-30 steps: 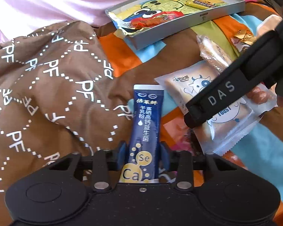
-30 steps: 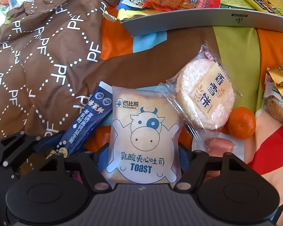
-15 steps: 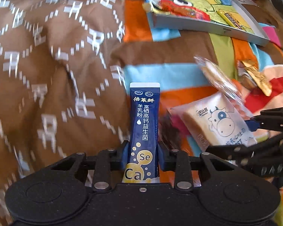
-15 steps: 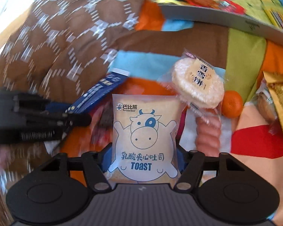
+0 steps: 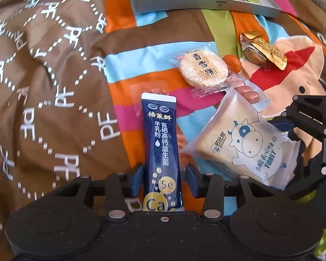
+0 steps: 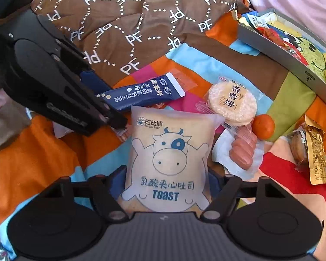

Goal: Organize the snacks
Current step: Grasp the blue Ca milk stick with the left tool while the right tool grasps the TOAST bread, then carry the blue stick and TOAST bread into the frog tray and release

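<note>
Your left gripper (image 5: 162, 170) is clamped on the lower end of a dark blue stick sachet (image 5: 160, 143) with white lettering and gold bubbles. Your right gripper (image 6: 167, 181) is closed on a frosted toast packet (image 6: 169, 163) printed with a cartoon cow. Both packets are held above the striped blanket (image 6: 43, 158), near the round rice cracker (image 6: 232, 102); the grey tray (image 6: 278, 50) lies beyond the cracker.

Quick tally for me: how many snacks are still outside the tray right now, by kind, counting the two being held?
Blue powder stick, held by left gripper: 1
Toast packet, held by right gripper: 1
Round rice cracker: 1
Sausage pack: 1
Small orange: 1
Gold-wrapped snack: 1
Total: 6
</note>
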Action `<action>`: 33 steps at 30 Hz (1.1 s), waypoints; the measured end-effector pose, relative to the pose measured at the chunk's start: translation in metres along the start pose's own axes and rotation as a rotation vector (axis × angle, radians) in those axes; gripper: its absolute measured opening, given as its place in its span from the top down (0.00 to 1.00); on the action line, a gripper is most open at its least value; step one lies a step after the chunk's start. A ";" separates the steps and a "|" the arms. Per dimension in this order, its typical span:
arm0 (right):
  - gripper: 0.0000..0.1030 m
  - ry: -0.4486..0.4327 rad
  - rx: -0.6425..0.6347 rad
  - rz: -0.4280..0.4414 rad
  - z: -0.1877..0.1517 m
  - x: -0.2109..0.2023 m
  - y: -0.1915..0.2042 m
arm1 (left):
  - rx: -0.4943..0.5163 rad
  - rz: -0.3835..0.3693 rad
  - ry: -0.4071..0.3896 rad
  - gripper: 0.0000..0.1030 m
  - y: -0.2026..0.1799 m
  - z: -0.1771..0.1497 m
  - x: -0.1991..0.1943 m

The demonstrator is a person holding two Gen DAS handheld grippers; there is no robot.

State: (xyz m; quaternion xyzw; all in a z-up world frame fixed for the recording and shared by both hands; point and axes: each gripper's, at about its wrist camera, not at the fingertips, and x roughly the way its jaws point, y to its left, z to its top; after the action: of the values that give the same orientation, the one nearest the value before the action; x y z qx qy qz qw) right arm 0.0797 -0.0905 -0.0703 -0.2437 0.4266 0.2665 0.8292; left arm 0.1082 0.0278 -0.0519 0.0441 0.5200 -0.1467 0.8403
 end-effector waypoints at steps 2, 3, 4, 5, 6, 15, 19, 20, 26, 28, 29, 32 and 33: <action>0.17 0.002 0.015 -0.022 -0.003 0.001 0.001 | 0.016 0.017 -0.003 0.53 -0.004 0.003 0.004; 0.16 0.007 0.023 -0.032 -0.005 0.003 0.000 | 0.022 0.024 -0.004 0.51 -0.006 0.004 0.006; 0.16 0.010 0.029 -0.045 -0.005 0.005 0.001 | 0.035 0.034 -0.003 0.50 -0.009 0.005 0.008; 0.16 0.006 0.030 -0.059 -0.007 0.006 0.001 | 0.053 0.046 -0.005 0.49 -0.011 0.005 0.010; 0.16 -0.003 0.027 -0.072 -0.009 0.004 0.003 | 0.074 0.060 -0.007 0.48 -0.014 0.005 0.011; 0.31 -0.068 -0.074 -0.089 -0.023 -0.010 0.014 | 0.095 0.083 -0.055 0.73 -0.015 -0.003 0.004; 0.33 -0.102 -0.163 -0.117 -0.028 -0.021 0.017 | 0.033 0.042 -0.102 0.74 -0.010 -0.008 -0.008; 0.33 -0.120 -0.191 -0.131 -0.030 -0.025 0.017 | 0.032 0.037 -0.115 0.75 -0.011 -0.009 -0.012; 0.34 -0.216 -0.310 -0.228 -0.032 -0.043 0.010 | 0.055 0.018 -0.225 0.75 -0.023 -0.007 -0.033; 0.34 -0.247 -0.321 -0.266 -0.028 -0.047 0.004 | 0.038 0.014 -0.257 0.75 -0.025 0.000 -0.037; 0.34 -0.258 -0.320 -0.283 -0.025 -0.048 0.000 | 0.024 0.011 -0.275 0.75 -0.026 0.005 -0.039; 0.34 -0.289 -0.298 -0.329 -0.016 -0.051 -0.016 | -0.018 0.017 -0.318 0.75 -0.026 0.023 -0.042; 0.34 -0.300 -0.288 -0.348 -0.011 -0.051 -0.022 | -0.040 0.019 -0.330 0.75 -0.025 0.031 -0.043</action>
State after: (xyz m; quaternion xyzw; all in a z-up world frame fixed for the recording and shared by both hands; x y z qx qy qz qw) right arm 0.0621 -0.1259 -0.0295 -0.3866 0.2084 0.2110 0.8733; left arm 0.1102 0.0055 0.0021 0.0074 0.3772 -0.1336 0.9164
